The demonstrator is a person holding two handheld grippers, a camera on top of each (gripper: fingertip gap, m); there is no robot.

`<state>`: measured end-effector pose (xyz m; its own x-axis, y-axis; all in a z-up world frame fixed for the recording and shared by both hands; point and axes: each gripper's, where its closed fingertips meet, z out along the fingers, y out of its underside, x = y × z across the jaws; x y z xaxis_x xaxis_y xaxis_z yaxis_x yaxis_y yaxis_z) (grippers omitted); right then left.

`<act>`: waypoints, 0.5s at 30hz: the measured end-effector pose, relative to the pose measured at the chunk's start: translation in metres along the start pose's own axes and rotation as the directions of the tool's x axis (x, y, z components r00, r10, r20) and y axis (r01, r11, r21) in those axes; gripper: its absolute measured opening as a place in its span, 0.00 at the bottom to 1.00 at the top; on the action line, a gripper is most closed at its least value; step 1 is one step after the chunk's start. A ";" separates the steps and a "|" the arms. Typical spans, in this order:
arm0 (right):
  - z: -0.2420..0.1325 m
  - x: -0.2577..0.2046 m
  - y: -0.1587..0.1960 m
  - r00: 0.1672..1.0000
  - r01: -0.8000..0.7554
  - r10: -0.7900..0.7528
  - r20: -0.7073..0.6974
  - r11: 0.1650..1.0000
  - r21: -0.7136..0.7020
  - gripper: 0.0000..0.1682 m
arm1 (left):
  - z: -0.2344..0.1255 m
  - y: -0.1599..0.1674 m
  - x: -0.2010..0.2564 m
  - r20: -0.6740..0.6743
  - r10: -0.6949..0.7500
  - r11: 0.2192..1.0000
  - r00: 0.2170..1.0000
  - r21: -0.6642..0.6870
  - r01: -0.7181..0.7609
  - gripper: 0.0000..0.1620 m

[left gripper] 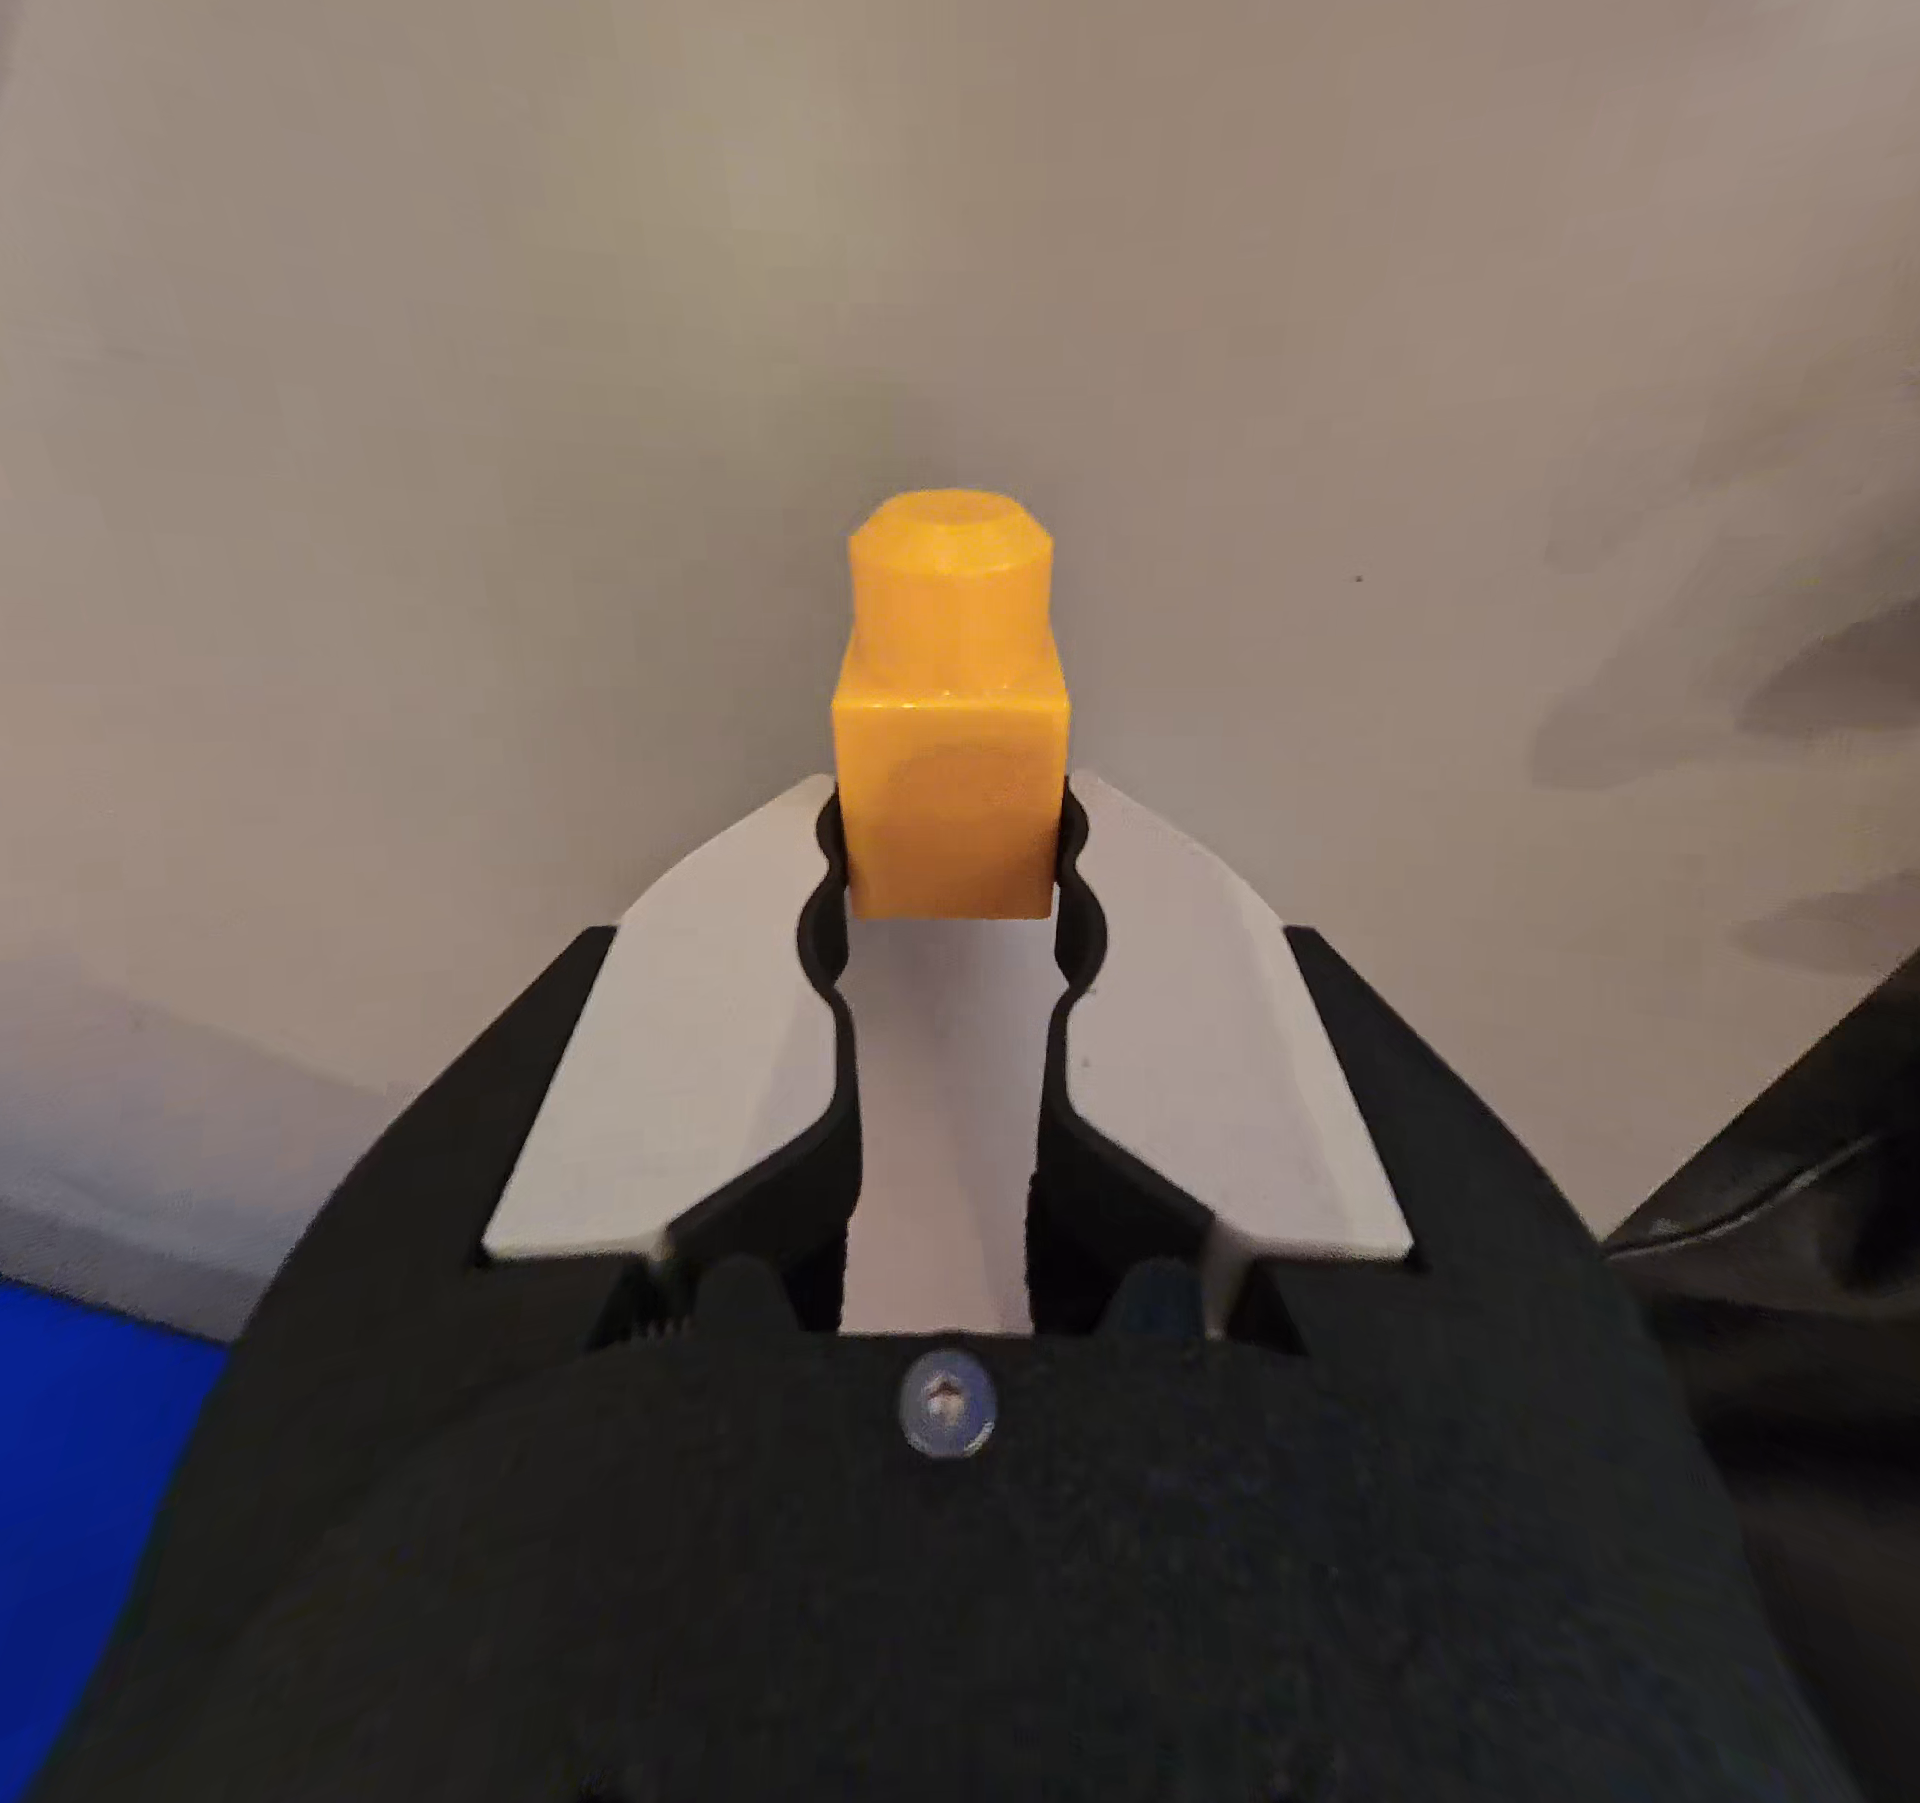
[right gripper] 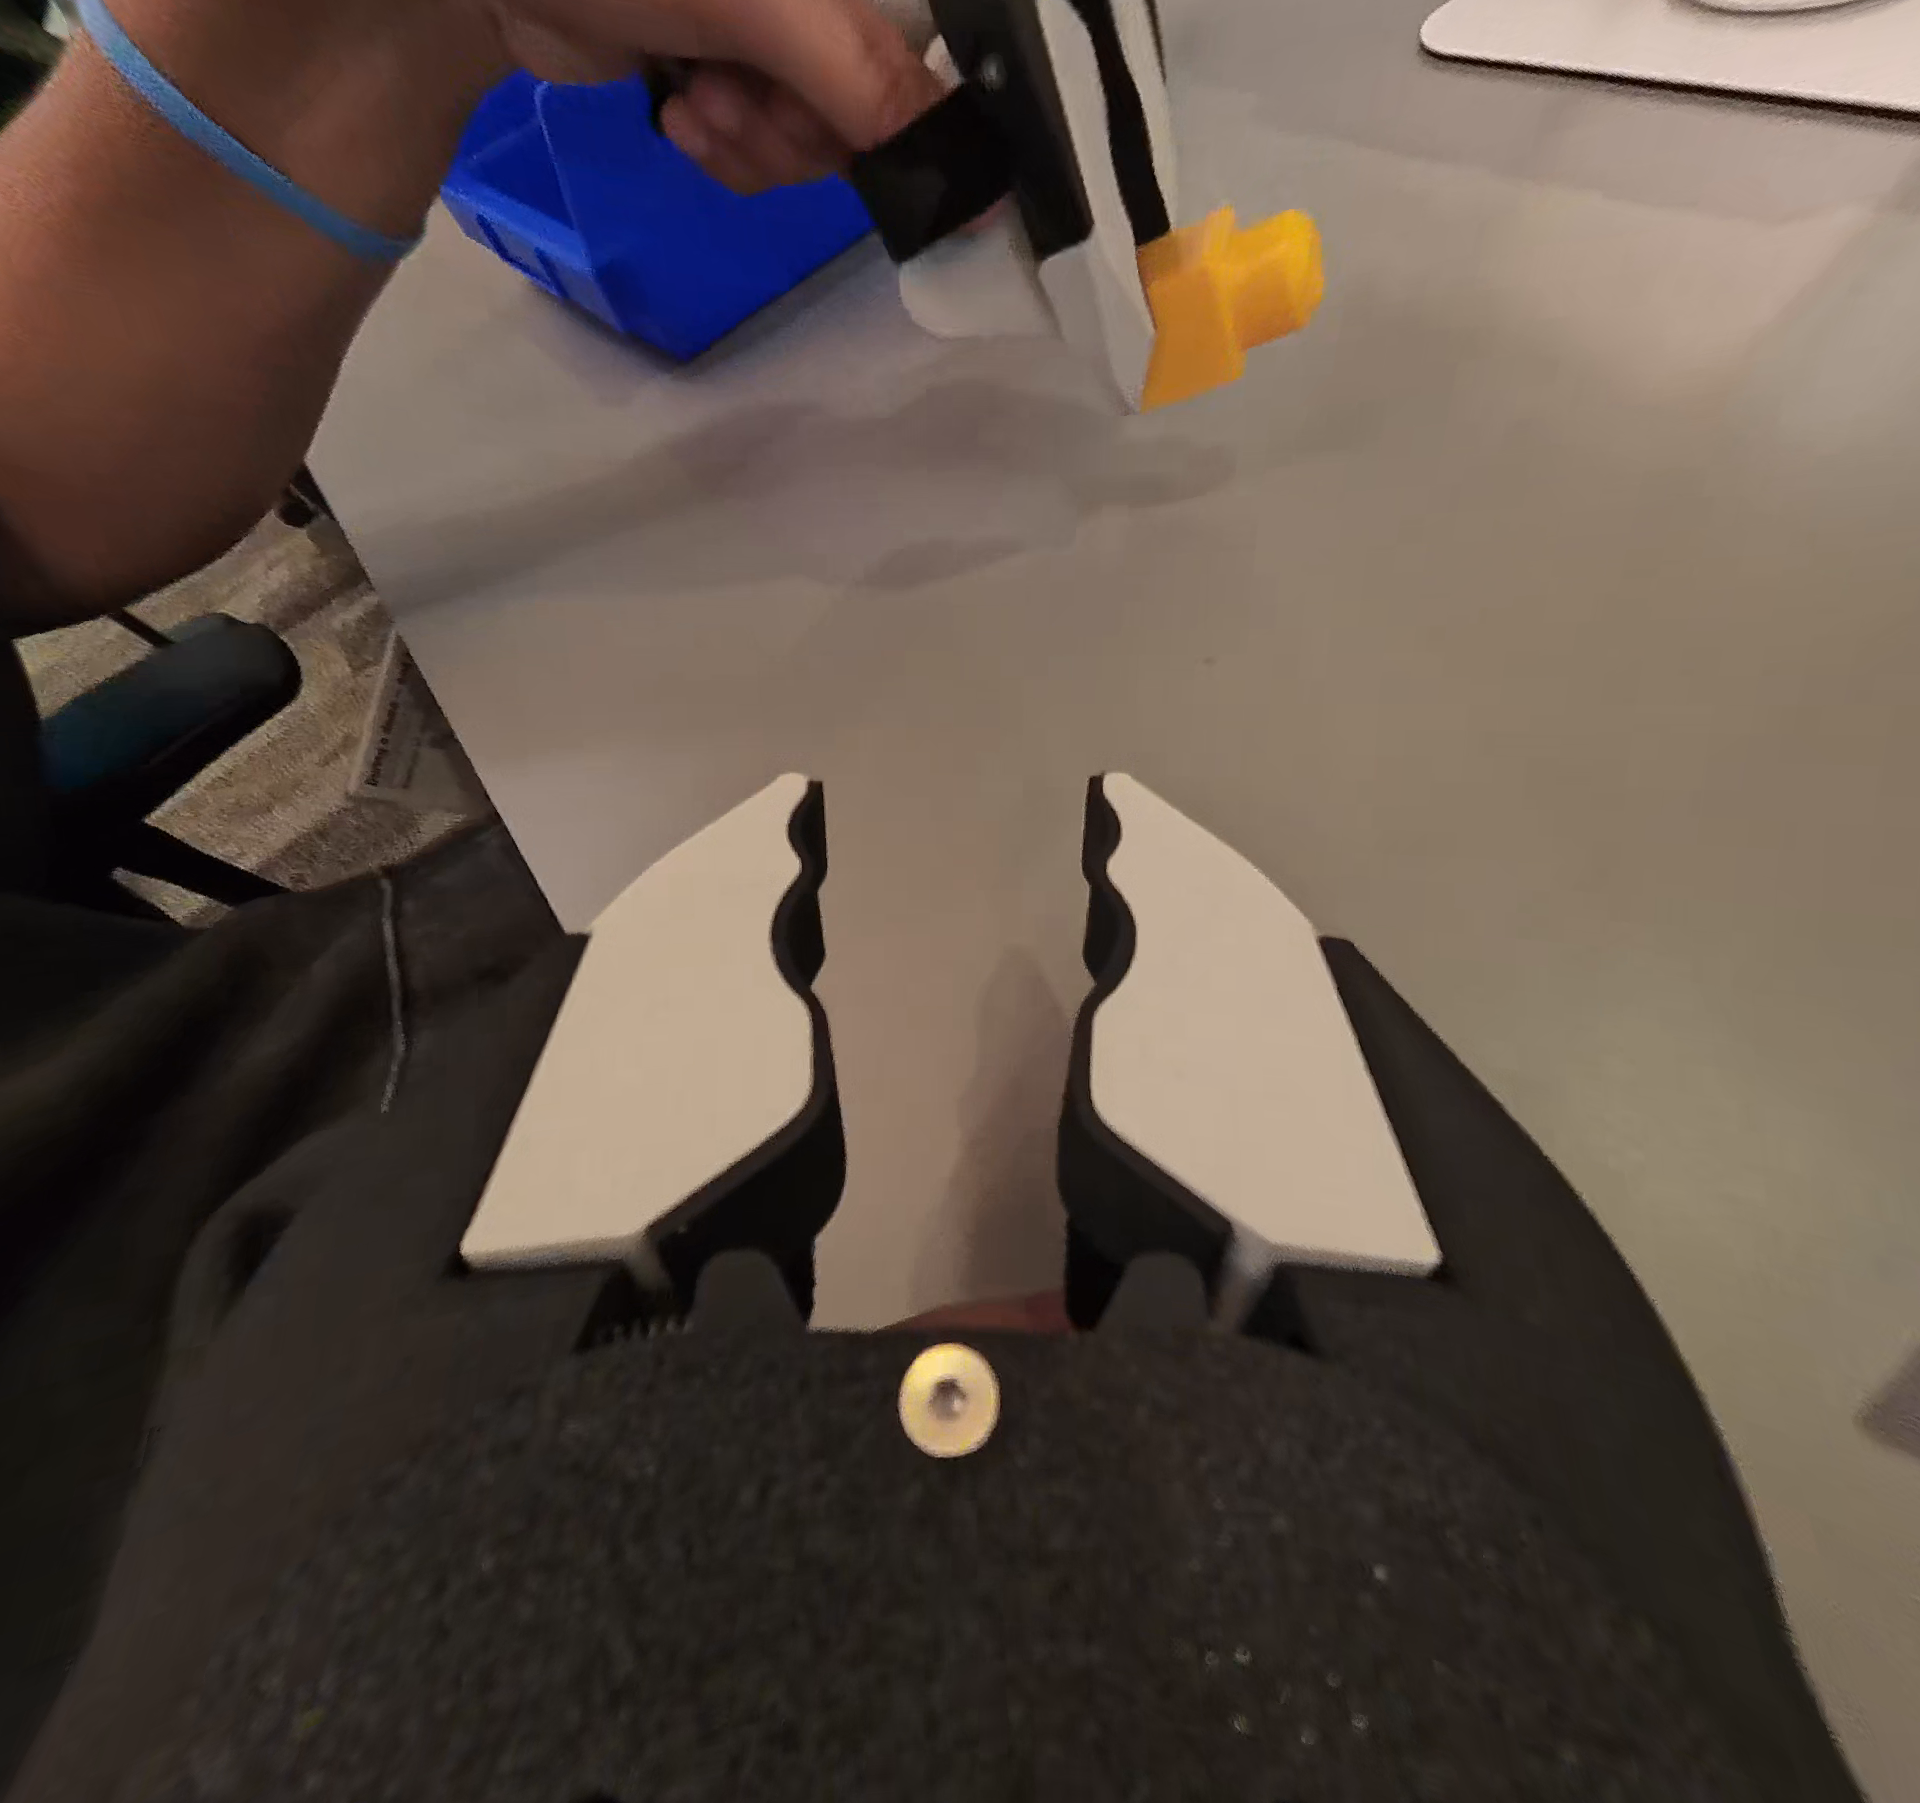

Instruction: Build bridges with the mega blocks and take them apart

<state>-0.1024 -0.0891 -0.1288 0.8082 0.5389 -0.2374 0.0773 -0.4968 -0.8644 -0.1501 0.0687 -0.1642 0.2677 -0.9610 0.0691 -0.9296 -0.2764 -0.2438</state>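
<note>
My left gripper (left gripper: 951,823) is shut on a small orange one-stud block (left gripper: 951,714), held at the fingertips with the stud pointing away from me, above the grey table (left gripper: 520,403). In the right wrist view the same left gripper (right gripper: 1127,319) shows at the top, held by a hand, with the orange block (right gripper: 1226,299) a little above the table and its stud pointing right. My right gripper (right gripper: 954,797) is open and empty, low over the near part of the table (right gripper: 1455,714).
A blue bin (right gripper: 644,226) stands at the table's left edge behind the hand; its corner shows in the left wrist view (left gripper: 94,1504). A white mat (right gripper: 1621,28) with a pale object lies at the far right. A chair arm (right gripper: 166,704) and floor lie left of the table.
</note>
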 end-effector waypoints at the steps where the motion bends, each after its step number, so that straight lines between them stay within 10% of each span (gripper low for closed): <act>1: -0.001 0.001 0.000 1.000 0.008 -0.008 -0.008 1.000 -0.002 0.28 | 0.006 -0.001 0.002 0.000 0.010 1.000 1.000 -0.023 -0.010 0.22; 10: 0.001 0.010 0.006 0.998 0.004 -0.006 -0.070 1.000 -0.027 0.33 | 0.028 0.002 0.017 -0.013 0.058 0.993 0.998 -0.100 -0.059 0.22; 15: -0.006 0.024 0.000 0.985 0.006 -0.003 -0.171 1.000 0.013 0.37 | -0.002 0.004 0.016 0.012 -0.030 0.989 0.999 0.148 0.028 0.26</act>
<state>-0.0794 -0.0801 -0.1321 0.8960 0.4161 -0.1553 0.0741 -0.4847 -0.8715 -0.1505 0.0522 -0.1620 0.2984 -0.9522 0.0651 -0.8742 -0.3000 -0.3818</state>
